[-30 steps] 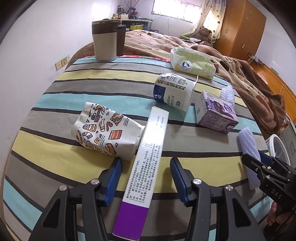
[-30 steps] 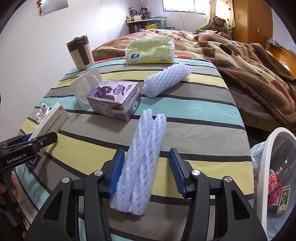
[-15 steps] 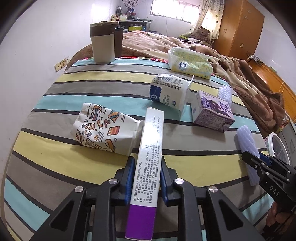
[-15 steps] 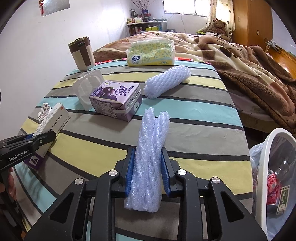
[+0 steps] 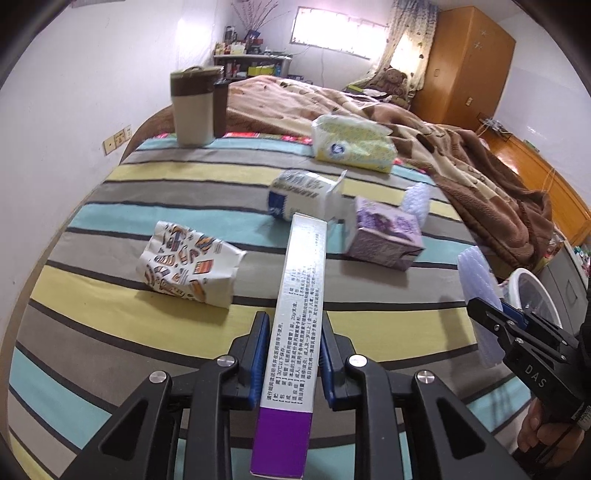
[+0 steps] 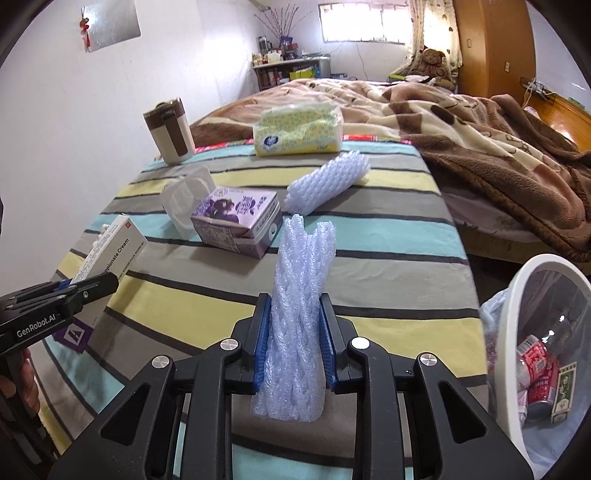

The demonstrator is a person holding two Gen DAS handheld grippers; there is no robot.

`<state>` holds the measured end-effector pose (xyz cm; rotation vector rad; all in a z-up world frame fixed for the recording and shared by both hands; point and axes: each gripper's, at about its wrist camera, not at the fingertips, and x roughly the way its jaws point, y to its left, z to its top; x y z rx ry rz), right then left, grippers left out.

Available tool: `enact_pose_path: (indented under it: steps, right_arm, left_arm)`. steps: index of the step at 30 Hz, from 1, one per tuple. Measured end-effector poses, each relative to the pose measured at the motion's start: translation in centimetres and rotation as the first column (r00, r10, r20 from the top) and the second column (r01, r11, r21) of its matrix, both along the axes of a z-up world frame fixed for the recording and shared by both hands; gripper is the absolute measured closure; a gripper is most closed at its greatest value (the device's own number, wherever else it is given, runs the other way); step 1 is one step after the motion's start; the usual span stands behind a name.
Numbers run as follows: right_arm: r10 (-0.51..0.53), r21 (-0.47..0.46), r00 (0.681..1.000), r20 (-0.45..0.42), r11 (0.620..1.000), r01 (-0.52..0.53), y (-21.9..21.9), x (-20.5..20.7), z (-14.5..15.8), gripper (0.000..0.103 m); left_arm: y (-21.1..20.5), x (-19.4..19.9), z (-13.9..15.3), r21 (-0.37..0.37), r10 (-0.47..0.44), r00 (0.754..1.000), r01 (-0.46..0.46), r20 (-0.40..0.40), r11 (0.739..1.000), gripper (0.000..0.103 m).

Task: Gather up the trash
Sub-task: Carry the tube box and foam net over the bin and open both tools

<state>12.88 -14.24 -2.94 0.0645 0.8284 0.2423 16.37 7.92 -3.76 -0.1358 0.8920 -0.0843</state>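
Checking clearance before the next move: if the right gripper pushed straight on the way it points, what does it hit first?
Likely the purple carton. The right gripper is shut on the foam sleeve, which leads the way; the sleeve's far end would probably meet the carton's near corner first, or the striped cloth beside it. Depth is unclear.

Left wrist view: rides the left gripper (image 5: 291, 354), low over the near edge of the striped bedspread (image 5: 110, 332), angled down and forward toward the window (image 5: 332, 33).

Right wrist view: rides the right gripper (image 6: 293, 343), same tilt, close to the bedspread's corner by the white bin (image 6: 517, 387).

Shared: purple carton (image 5: 384, 240) (image 6: 236, 221), tissue pack (image 5: 351, 147) (image 6: 295, 129), mug (image 5: 192, 107) (image 6: 170, 129); each view catches the other gripper.
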Motion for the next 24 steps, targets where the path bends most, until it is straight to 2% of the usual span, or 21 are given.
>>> enact_pose_path:
  steps: [10,24]
  right_arm:
    - [-0.044,0.033,0.997,0.056,0.999,0.042,-2.5,-1.7,1.9,0.078]
    - [-0.151,0.054,0.98,0.128,0.988,0.145,-7.3,-4.2,4.0,0.078]
  left_arm:
    - [-3.1,-1.7,2.7,-0.011,-0.058,0.996,0.059,0.065,0.998,0.078]
    - [-9.0,-3.3,5.7,-0.042,-0.164,0.977,0.171,0.137,0.984,0.078]
